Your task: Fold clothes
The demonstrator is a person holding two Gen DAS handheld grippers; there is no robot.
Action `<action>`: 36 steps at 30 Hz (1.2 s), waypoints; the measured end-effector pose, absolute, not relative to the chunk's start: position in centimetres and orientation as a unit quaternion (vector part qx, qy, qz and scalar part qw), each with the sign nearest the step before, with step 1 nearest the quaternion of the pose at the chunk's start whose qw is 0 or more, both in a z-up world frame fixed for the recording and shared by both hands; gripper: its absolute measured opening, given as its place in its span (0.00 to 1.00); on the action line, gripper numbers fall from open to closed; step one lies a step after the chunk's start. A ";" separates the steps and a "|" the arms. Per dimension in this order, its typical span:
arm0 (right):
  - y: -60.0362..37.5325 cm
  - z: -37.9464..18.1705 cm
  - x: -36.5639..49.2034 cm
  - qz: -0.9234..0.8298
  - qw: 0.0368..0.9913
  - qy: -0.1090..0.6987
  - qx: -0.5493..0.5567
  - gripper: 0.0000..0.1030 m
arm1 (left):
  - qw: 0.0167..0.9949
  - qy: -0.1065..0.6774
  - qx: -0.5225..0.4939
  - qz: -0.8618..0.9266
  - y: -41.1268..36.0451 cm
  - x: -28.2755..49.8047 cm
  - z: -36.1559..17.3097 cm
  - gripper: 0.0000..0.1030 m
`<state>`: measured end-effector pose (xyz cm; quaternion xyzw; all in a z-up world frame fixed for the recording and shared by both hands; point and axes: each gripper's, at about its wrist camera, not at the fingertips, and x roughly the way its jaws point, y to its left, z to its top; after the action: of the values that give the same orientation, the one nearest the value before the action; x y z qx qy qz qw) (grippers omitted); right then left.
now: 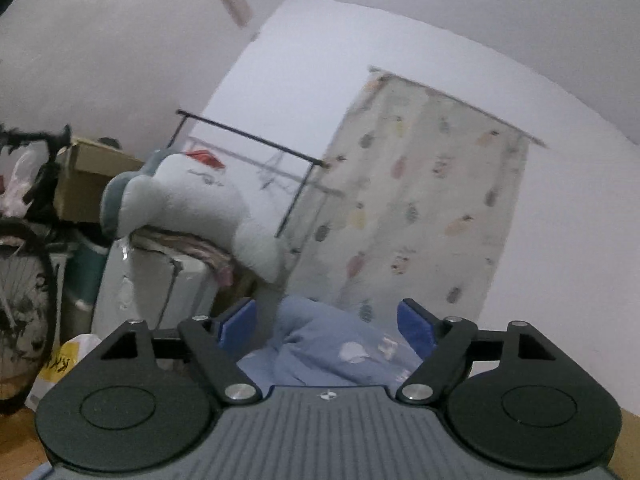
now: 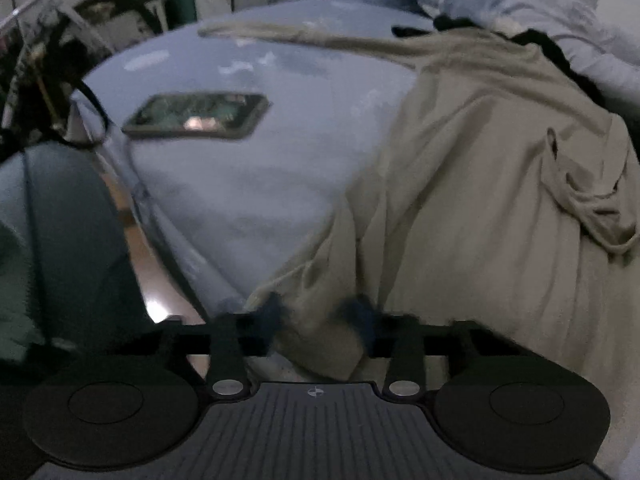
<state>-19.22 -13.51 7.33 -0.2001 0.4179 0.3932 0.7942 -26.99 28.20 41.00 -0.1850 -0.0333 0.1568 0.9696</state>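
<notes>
Left claw point(image 1: 327, 322) tilted upward (fingers apart)

The right tongs point(image 2: 318, 316) are closed on a fold of a beige garment point(image 2: 472, 184), pinched between the blue fingertips point(image 2: 362, 314). The garment is spread ahead and to the right over a bed point(image 2: 224, 184) covered in blue. A phone point(image 2: 196, 115) lies ahead to the left, apart from the garment.

The garment point(image 2: 460, 184) is soft matt beige cloth, creased. The bedsheet point(image 2: 248, 184) is smooth blue cloth. The phone point(image 2: 196, 115) has a glossy screen.
</notes>
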 end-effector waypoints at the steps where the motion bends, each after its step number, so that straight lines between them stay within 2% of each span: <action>1: -13.3 7.2 -19.3 0.393 0.794 0.416 -0.205 0.03 | 0.971 -0.029 -0.182 0.152 27.5 -27.3 40.7 0.80; 12: -6.0 9.4 -22.9 0.487 0.764 0.338 -0.256 0.03 | 0.960 0.035 -0.222 0.170 26.6 -29.3 37.5 0.79; 19: -5.9 11.5 -22.3 0.489 0.780 0.326 -0.215 0.03 | 0.966 0.006 -0.211 0.150 25.0 -33.0 39.9 0.80; 22: -5.0 9.8 -22.3 0.488 0.763 0.351 -0.240 0.03 | 0.967 0.014 -0.218 0.130 24.2 -32.8 39.4 0.81; 25: -4.2 7.7 -22.8 0.489 0.739 0.381 -0.264 0.10 | 0.967 0.037 -0.223 0.119 23.1 -31.4 38.5 0.81; 26: -4.1 7.3 -23.2 0.493 0.732 0.386 -0.268 0.16 | 0.967 0.045 -0.224 0.115 22.7 -30.8 38.2 0.81; 28: -4.4 7.9 -24.2 0.523 0.718 0.383 -0.252 0.28 | 0.967 0.057 -0.225 0.104 21.9 -29.9 38.1 0.81; 29: -4.7 8.5 -24.4 0.535 0.714 0.379 -0.244 0.37 | 0.968 0.060 -0.223 0.097 21.5 -29.4 38.2 0.81; 31: -5.4 9.9 -24.5 0.551 0.714 0.369 -0.225 0.46 | 0.971 0.061 -0.218 0.084 20.5 -29.1 38.6 0.82; 32: -5.9 10.6 -24.4 0.554 0.718 0.363 -0.215 0.57 | 0.972 0.059 -0.213 0.074 19.9 -28.8 38.9 0.83; 33: -6.6 11.3 -23.9 0.552 0.726 0.358 -0.200 0.64 | 0.974 0.057 -0.209 0.064 19.3 -28.5 39.3 0.83; 36: -9.7 13.3 -21.8 0.527 0.760 0.347 -0.154 0.69 | 0.978 0.050 -0.198 0.036 17.5 -27.9 40.2 0.86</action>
<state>-21.80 -9.75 13.28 -0.1544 0.3471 0.5268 0.7603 -27.85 17.46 40.22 -0.1975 0.0504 0.0357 0.9783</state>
